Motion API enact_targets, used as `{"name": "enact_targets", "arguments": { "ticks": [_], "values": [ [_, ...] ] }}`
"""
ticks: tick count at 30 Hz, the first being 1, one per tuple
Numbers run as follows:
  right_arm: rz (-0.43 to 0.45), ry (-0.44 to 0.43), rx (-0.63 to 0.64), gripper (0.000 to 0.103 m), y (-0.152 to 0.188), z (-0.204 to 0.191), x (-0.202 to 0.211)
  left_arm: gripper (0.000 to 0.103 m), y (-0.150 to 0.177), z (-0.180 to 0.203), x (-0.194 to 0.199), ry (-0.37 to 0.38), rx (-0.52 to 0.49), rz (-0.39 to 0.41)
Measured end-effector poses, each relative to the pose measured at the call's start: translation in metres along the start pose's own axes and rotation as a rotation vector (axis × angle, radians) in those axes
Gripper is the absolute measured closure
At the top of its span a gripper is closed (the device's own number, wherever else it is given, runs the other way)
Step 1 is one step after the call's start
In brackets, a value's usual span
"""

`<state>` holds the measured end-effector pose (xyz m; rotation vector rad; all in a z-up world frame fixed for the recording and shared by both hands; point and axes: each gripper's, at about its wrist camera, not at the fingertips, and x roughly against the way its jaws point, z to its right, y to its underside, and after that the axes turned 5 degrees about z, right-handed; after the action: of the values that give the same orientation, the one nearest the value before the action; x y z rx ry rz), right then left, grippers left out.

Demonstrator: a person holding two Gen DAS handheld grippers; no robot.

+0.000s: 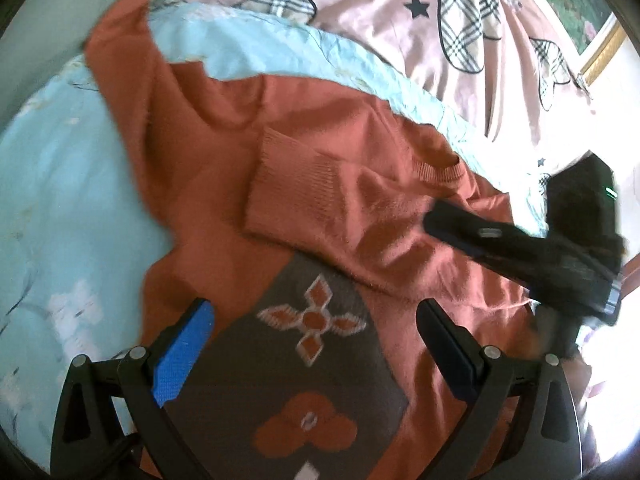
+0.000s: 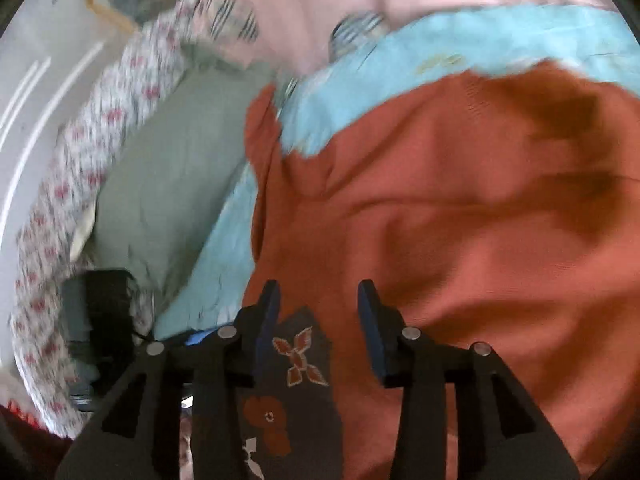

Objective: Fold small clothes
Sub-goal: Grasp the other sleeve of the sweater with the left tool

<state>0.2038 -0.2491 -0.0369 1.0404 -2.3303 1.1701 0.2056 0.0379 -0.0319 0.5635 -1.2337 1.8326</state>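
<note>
A rust-orange knit sweater [image 1: 224,152] with a brown patterned panel [image 1: 312,344] lies on a light blue quilt [image 1: 60,184]. One sleeve is folded across the chest, its ribbed cuff [image 1: 296,188] on top. My left gripper [image 1: 316,320] is open just above the brown panel, holding nothing. My right gripper shows in the left wrist view [image 1: 436,224] as a dark shape over the sweater's right side near the neckline. In the right wrist view the right gripper [image 2: 318,300] is open over the sweater [image 2: 460,208], its fingers apart and empty.
A pink sheet with plaid patches [image 1: 440,20] lies beyond the quilt. In the right wrist view a floral-print fabric [image 2: 92,152] and a grey-green pillow [image 2: 172,184] lie at the left, with a dark object [image 2: 104,308] below them.
</note>
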Motion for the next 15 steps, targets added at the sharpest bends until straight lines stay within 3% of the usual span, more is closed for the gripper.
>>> {"name": "enact_targets", "arguments": {
  "ticks": [6,8,9,10,11,12,14,15],
  "values": [
    [0.192,0.134,-0.043,0.055,0.001,0.018,0.088,0.002,-0.03,-0.01,-0.049,0.04,0.088,0.001],
    [0.265,0.196,-0.071,0.052,0.007,0.032,0.122,0.011,-0.04,-0.013,-0.055,0.062,0.114,0.05],
    [0.29,0.227,-0.082,0.051,0.008,0.037,0.133,0.04,-0.044,-0.012,-0.056,0.06,0.106,0.063],
    [0.311,0.265,-0.089,0.051,0.008,0.044,0.143,0.099,-0.048,-0.007,-0.057,0.067,0.077,0.056],
    [0.328,0.312,-0.093,0.051,0.008,0.05,0.154,0.092,-0.051,-0.003,-0.054,0.08,0.059,0.043],
    [0.334,0.365,-0.097,0.051,0.006,0.06,0.164,0.095,-0.053,0.001,-0.045,0.073,0.044,0.071],
    [0.314,0.448,-0.116,0.051,0.001,0.08,0.176,0.095,-0.056,0.007,-0.017,-0.01,-0.031,0.18],
    [0.3,0.475,-0.121,0.051,-0.002,0.09,0.179,0.095,-0.055,0.005,-0.011,-0.042,-0.044,0.198]
  ]
}}
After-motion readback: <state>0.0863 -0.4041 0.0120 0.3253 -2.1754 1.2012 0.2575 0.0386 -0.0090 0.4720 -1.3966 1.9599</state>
